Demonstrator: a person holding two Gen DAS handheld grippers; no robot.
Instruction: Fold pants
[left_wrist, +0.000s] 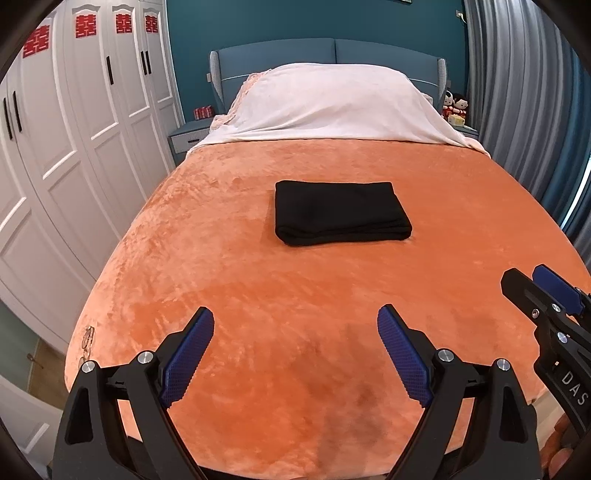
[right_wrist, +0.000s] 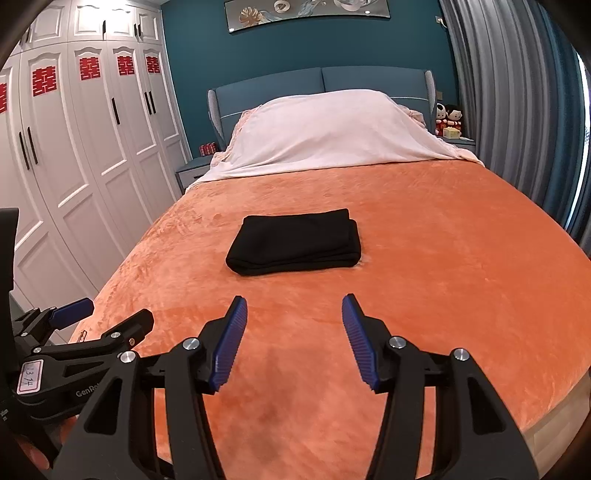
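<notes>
The black pants (left_wrist: 341, 213) lie folded into a compact rectangle in the middle of the orange bedspread (left_wrist: 295, 295); they also show in the right wrist view (right_wrist: 295, 242). My left gripper (left_wrist: 295, 321) is open and empty, held above the bed's near end, well short of the pants. My right gripper (right_wrist: 294, 308) is open and empty, likewise near the bed's foot. The right gripper also shows at the right edge of the left wrist view (left_wrist: 532, 280), and the left gripper shows at the lower left of the right wrist view (right_wrist: 110, 314).
A white cloth (left_wrist: 332, 103) covers the pillows at the blue headboard (left_wrist: 332, 55). White wardrobes (left_wrist: 74, 147) line the left side. Grey curtains (left_wrist: 524, 110) hang on the right. Nightstands (right_wrist: 458, 142) flank the bed, with dolls on the right one.
</notes>
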